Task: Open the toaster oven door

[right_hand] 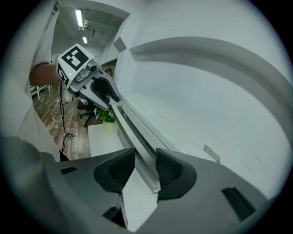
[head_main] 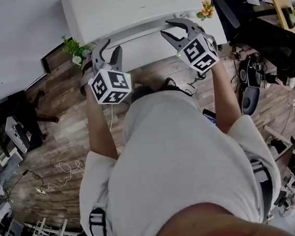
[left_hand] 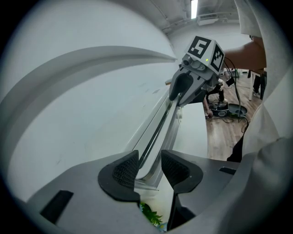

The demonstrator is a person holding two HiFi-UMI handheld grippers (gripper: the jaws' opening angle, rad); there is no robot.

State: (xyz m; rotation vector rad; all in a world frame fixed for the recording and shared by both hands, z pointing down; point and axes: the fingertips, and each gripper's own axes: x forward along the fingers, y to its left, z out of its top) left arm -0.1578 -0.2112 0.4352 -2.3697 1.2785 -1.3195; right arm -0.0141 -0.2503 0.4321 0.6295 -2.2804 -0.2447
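The white toaster oven [head_main: 125,7] stands on a white table, with its long pale handle bar [head_main: 138,29] running across the front. My left gripper [head_main: 107,46] is at the bar's left end and my right gripper [head_main: 165,27] at its right end. In the left gripper view the handle [left_hand: 158,128] passes between the pads of the left gripper [left_hand: 149,169], which stand apart from it. The right gripper view shows the same: the handle [right_hand: 132,128] lies between the spread pads of the right gripper [right_hand: 139,167]. Both grippers are open, holding nothing.
The white table [head_main: 146,52] carries a green potted plant [head_main: 75,49] at the left and orange flowers [head_main: 205,10] at the right. A black office chair [head_main: 230,6] stands at the right. Cables [head_main: 59,174] lie on the wood floor behind me.
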